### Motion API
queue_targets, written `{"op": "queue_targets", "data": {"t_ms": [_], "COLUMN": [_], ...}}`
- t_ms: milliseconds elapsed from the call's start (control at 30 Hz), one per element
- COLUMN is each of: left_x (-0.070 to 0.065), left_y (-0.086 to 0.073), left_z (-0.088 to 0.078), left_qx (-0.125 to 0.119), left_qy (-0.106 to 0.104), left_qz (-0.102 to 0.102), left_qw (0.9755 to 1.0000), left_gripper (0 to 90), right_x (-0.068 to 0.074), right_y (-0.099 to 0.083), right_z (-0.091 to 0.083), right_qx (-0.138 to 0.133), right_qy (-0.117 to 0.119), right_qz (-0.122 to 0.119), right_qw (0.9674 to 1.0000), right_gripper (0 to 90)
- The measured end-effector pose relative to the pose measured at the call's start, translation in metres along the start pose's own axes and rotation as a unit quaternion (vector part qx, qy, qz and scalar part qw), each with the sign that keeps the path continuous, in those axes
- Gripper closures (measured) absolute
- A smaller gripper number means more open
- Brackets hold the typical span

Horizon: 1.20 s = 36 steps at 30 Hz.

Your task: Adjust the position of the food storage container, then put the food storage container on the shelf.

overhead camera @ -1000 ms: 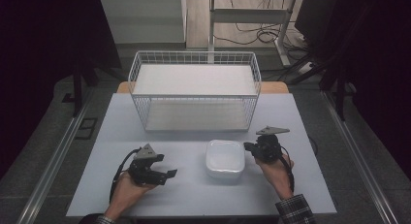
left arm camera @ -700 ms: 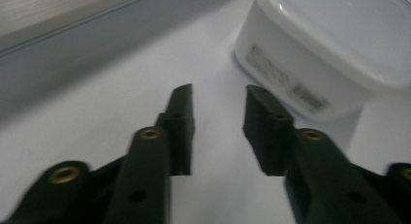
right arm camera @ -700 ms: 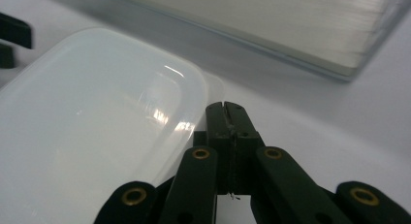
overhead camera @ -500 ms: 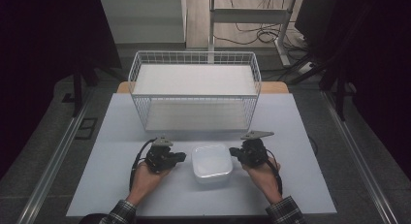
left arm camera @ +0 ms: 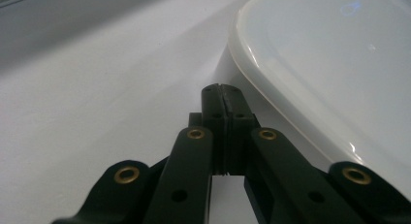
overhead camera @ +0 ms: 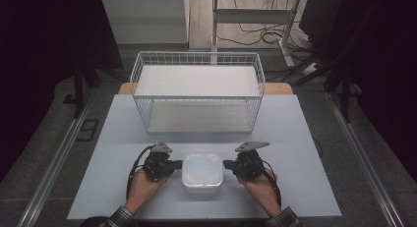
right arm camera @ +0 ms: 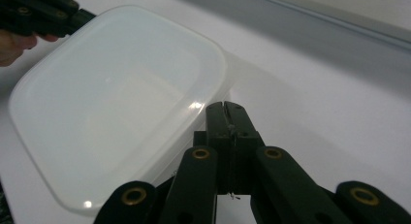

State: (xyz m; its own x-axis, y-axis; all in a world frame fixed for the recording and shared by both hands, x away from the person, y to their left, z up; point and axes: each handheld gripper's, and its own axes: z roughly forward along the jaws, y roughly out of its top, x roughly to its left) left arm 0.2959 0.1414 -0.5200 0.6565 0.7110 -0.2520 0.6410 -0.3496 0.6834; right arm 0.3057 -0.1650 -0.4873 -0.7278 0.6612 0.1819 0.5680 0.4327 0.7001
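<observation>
Container (overhead camera: 202, 173), white, translucent, round-cornered

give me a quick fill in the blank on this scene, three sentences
1. The white lidded container sits between the two ____.
2. Both the left tool and the right tool have their jaws ____.
3. Behind the container stands a white wire ____ on the table.

Missing words: tools; shut; basket
</observation>
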Motion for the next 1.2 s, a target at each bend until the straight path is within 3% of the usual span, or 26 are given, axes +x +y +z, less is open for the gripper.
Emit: {"op": "queue_targets", "data": {"t_ms": [100, 200, 233, 367, 467, 533, 567, 633, 700, 733, 767, 800, 900, 1033, 1200], "left_x": [0.001, 0.002, 0.002, -0.001, -0.004, -0.005, -0.007, -0.008, -0.008, -0.008, -0.008, -0.007, -0.006, -0.005, -0.004], "left_y": [-0.001, -0.007, -0.013, -0.021, -0.028, -0.03, -0.036, -0.038, -0.043, -0.045, -0.048, -0.049, -0.055, -0.054, -0.054], "left_z": [-0.001, -0.011, -0.018, -0.029, -0.039, -0.04, -0.041, -0.042, -0.045, -0.046, -0.046, -0.046, -0.045, -0.045, -0.045], "left_qx": [-0.003, -0.006, -0.01, -0.018, -0.037, -0.039, -0.036, -0.037, -0.037, -0.04, -0.043, -0.043, -0.037, -0.036, -0.051], "left_qy": [-0.006, 0.009, 0.008, 0.019, 0.022, 0.024, 0.029, 0.03, 0.027, 0.025, 0.022, 0.02, 0.003, -0.002, -0.007], "left_qz": [-0.005, -0.001, 0.002, 0.02, 0.029, 0.034, 0.037, 0.038, 0.036, 0.036, 0.035, 0.033, 0.017, 0.019, 0.028], "left_qw": [1.0, 0.9999, 0.9999, 0.9995, 0.9987, 0.9984, 0.9983, 0.9982, 0.9983, 0.9982, 0.9982, 0.9983, 0.9992, 0.9992, 0.9983], "left_gripper": [90.0, 90.0, 87.7, 78.4, 65.3, 53.5, 49.2, 45.3, 33.3, 33.3, 24.1, 24.1, 12.1, 7.8, 5.5], "right_x": [0.002, 0.002, 0.0, -0.004, -0.006, -0.006, -0.006, -0.006, -0.004, -0.004, -0.003, -0.003, -0.001, -0.002, -0.001], "right_y": [-0.001, -0.002, -0.004, -0.01, -0.017, -0.018, -0.021, -0.022, -0.026, -0.026, -0.029, -0.029, -0.037, -0.04, -0.038], "right_z": [-0.001, -0.006, -0.012, -0.02, -0.031, -0.033, -0.035, -0.036, -0.036, -0.036, -0.036, -0.036, -0.033, -0.028, -0.027], "right_qx": [0.001, -0.01, -0.023, -0.035, -0.046, -0.046, -0.049, -0.05, -0.047, -0.047, -0.048, -0.048, -0.037, -0.023, -0.031], "right_qy": [0.0, -0.01, -0.029, -0.029, -0.033, -0.032, -0.036, -0.037, -0.036, -0.036, -0.041, -0.041, -0.05, -0.053, -0.043], "right_qz": [-0.005, -0.017, -0.034, -0.035, -0.042, -0.044, -0.047, -0.047, -0.05, -0.05, -0.06, -0.06, -0.074, -0.073, -0.079], "right_qw": [1.0, 0.9998, 0.9988, 0.9983, 0.9975, 0.9974, 0.9971, 0.997, 0.997, 0.997, 0.9962, 0.9962, 0.9953, 0.9957, 0.9954], "right_gripper": [89.3, 87.8, 86.0, 80.3, 68.5, 65.0, 56.4, 52.8, 37.9, 37.9, 26.6, 26.6, 9.7, 6.0, 3.6]}}
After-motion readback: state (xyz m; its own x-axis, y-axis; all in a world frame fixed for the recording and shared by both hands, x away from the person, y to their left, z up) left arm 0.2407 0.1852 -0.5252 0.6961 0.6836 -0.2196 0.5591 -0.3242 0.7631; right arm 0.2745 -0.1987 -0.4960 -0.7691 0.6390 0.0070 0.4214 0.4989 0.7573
